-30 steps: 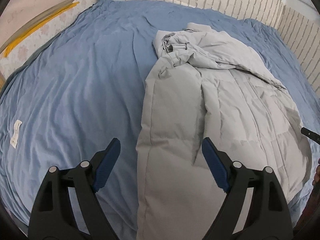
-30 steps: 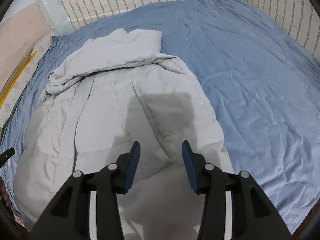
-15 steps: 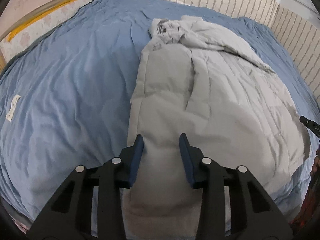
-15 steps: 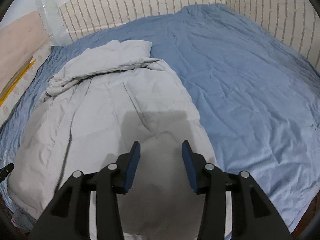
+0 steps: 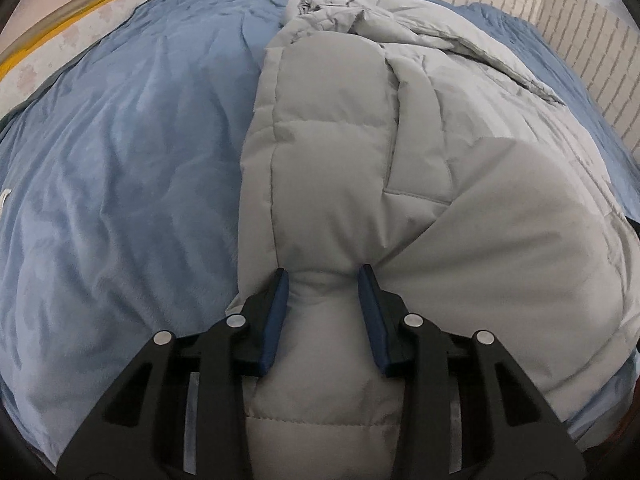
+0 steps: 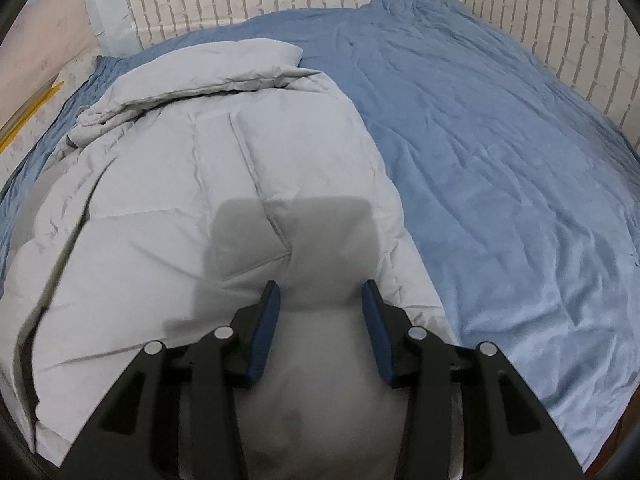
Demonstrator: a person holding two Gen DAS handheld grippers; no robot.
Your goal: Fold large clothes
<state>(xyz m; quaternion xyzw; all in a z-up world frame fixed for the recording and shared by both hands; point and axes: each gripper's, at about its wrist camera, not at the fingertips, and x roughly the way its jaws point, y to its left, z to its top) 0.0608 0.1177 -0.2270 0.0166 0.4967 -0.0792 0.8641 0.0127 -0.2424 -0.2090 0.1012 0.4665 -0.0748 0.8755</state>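
The grey padded coat (image 5: 332, 184) is pinched at its near hem by left gripper (image 5: 323, 280) and right gripper (image 6: 320, 292), one near each corner, presumably so it can be folded up over itself on the bed (image 6: 500, 168).

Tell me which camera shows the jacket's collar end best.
The left wrist view. There the grey jacket's bunched collar end faces the camera, folds visible, beyond the left gripper pinching the fabric. The right wrist view, over the right gripper, shows it only edge-on at far left.
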